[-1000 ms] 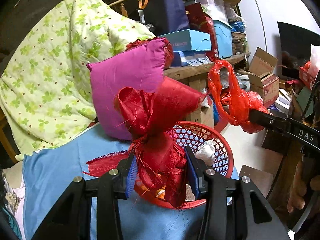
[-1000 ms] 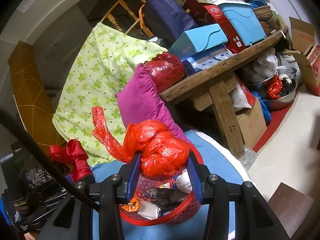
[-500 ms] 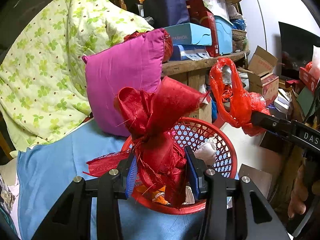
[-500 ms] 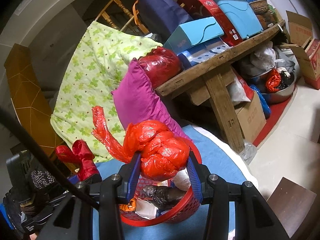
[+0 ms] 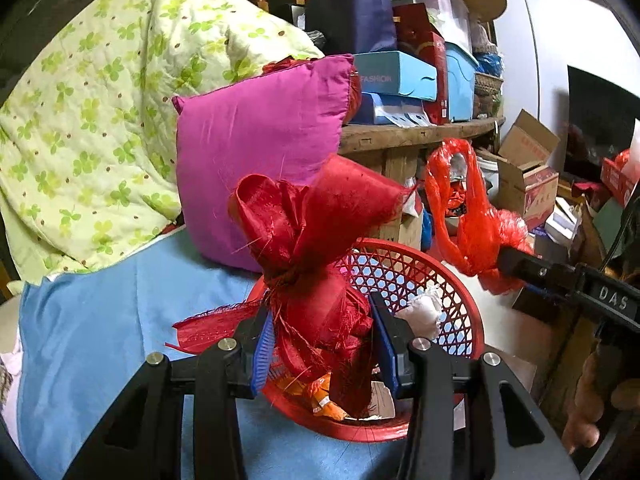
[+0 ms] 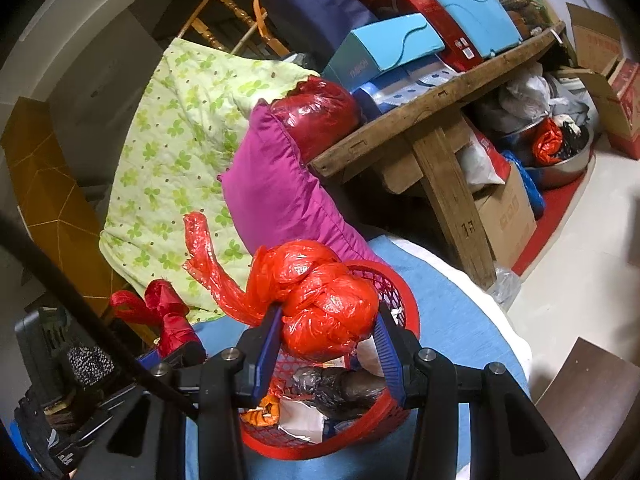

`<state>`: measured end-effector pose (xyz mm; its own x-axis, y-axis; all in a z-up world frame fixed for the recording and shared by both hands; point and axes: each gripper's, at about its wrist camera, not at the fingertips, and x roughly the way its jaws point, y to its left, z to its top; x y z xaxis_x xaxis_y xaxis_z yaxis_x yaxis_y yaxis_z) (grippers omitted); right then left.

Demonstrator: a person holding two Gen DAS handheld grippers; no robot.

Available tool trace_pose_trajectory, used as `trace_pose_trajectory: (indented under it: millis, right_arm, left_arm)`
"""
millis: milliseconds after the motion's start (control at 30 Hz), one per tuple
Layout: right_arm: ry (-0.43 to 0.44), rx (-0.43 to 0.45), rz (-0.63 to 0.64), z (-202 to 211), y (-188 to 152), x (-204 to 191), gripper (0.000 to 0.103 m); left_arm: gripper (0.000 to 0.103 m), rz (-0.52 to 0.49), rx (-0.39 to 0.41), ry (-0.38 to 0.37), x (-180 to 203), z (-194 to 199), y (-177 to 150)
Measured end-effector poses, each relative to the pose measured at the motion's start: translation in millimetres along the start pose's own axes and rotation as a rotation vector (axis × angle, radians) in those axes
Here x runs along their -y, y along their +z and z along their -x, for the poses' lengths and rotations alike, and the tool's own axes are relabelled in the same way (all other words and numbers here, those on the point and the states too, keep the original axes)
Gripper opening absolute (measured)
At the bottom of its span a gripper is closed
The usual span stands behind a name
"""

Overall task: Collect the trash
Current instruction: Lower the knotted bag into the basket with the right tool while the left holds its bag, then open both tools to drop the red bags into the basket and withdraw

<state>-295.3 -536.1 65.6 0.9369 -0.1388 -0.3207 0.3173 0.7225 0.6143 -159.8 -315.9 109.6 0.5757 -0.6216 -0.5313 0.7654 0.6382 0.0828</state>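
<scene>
My left gripper (image 5: 324, 344) is shut on a frayed dark red cloth bow (image 5: 312, 248), held just above the near rim of a red mesh basket (image 5: 448, 280). The basket sits on a blue cloth and holds a white wad (image 5: 420, 310), orange wrappers and paper. My right gripper (image 6: 326, 344) is shut on a crumpled red plastic bag (image 6: 320, 296), also over the red mesh basket (image 6: 404, 280). In the left wrist view the red plastic bag (image 5: 468, 224) hangs off the right gripper's tip at the right. In the right wrist view the red cloth bow (image 6: 168, 312) shows at lower left.
A magenta pillow (image 5: 256, 152) leans behind the basket, against a green clover-print quilt (image 5: 88, 100). A wooden bench (image 6: 436, 112) stacked with blue and red boxes stands behind. Cardboard boxes (image 5: 528, 168) and a metal bowl (image 6: 560, 160) crowd the floor at right. A person's hand (image 5: 588, 400) grips the right tool.
Both grippers have drifted slightly forward and down over the basket, still gripping the bow and the bag. The basket looks closer and lower in both views.
</scene>
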Motion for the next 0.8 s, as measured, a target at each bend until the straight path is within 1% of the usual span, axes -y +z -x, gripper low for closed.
trace_pose_trajectory:
  millis: [100,267,400,533,633,800]
  right_arm:
    - [0.003,-0.016,-0.03,-8,-2,1,0.049]
    - [0.013,-0.047,-0.076,-21,-7,6,0.049]
    - [0.015,-0.067,-0.104,-28,-10,11,0.051]
    - [0.02,-0.084,-0.144,-34,-13,17,0.055]
    - [0.028,-0.092,-0.157,-36,-14,20,0.057]
    - [0.03,-0.099,-0.147,-37,-15,17,0.058]
  left_arm:
    - [0.047,0.005,-0.001,-0.022,-1,-4,1]
    - [0.048,-0.006,-0.003,-0.028,3,-12,-1]
    - [0.054,-0.006,-0.01,-0.037,4,-17,-2]
    - [0.064,-0.013,0.0,-0.039,7,-17,-4]
    - [0.068,-0.016,0.005,-0.036,6,-16,-5]
    - [0.072,-0.019,0.006,-0.014,4,-11,-7]
